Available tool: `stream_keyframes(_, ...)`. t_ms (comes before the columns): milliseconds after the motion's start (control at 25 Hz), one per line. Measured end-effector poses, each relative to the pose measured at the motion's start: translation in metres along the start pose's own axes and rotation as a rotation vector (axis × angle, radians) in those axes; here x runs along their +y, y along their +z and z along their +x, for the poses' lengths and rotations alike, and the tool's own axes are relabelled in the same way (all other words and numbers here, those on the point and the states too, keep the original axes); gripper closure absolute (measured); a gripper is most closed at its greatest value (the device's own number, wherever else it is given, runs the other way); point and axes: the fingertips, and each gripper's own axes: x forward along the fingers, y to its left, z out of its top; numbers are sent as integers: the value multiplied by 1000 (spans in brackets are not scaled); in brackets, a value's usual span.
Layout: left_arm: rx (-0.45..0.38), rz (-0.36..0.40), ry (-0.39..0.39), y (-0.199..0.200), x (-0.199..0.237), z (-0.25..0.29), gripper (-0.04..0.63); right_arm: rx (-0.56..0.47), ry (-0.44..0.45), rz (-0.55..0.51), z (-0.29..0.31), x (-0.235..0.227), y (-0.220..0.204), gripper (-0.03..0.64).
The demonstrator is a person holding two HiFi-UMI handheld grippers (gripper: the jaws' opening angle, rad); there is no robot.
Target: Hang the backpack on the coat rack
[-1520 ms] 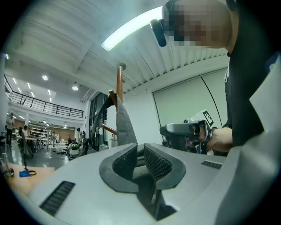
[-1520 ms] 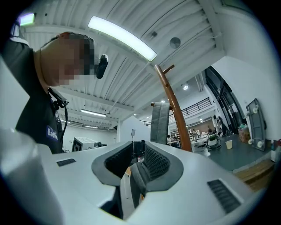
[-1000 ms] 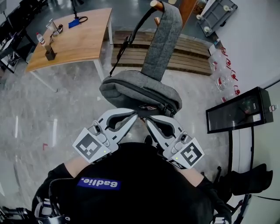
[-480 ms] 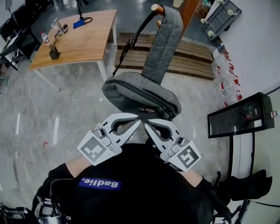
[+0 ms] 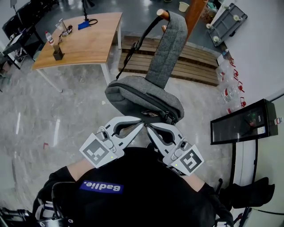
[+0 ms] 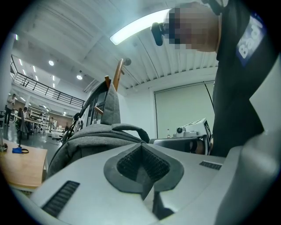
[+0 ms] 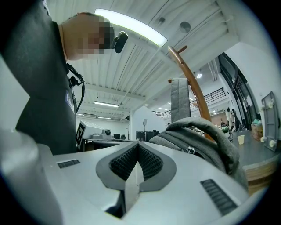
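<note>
The grey backpack (image 5: 142, 95) hangs by its shoulder strap (image 5: 168, 44) from a wooden peg (image 5: 162, 13) of the coat rack (image 5: 195, 11), its body tilted toward me. My left gripper (image 5: 140, 124) and right gripper (image 5: 148, 126) are both shut, tips almost together at the bag's near edge by its top handle (image 5: 153, 114). I cannot tell whether they touch the bag. The left gripper view has the jaws (image 6: 141, 147) closed, with the backpack (image 6: 88, 140) just beyond. In the right gripper view the closed jaws (image 7: 137, 147) point past the backpack (image 7: 206, 140) at the curved rack pole (image 7: 189, 74).
A wooden table (image 5: 84, 40) with small items stands at the back left. A wooden pallet (image 5: 186, 62) lies behind the rack. A black screen (image 5: 242, 117) is at the right, with bottles (image 5: 228, 88) along the wall and a white trolley (image 5: 228, 20) beyond.
Both grippers have drawn back slightly toward me and stay shut. The backpack keeps hanging on the peg. My head view has shifted a little.
</note>
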Motion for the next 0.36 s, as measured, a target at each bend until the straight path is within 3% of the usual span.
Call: stream_keyframes(360,3,-7,8,-4,-2,-3,586,11,8,16,0,3,-3,611)
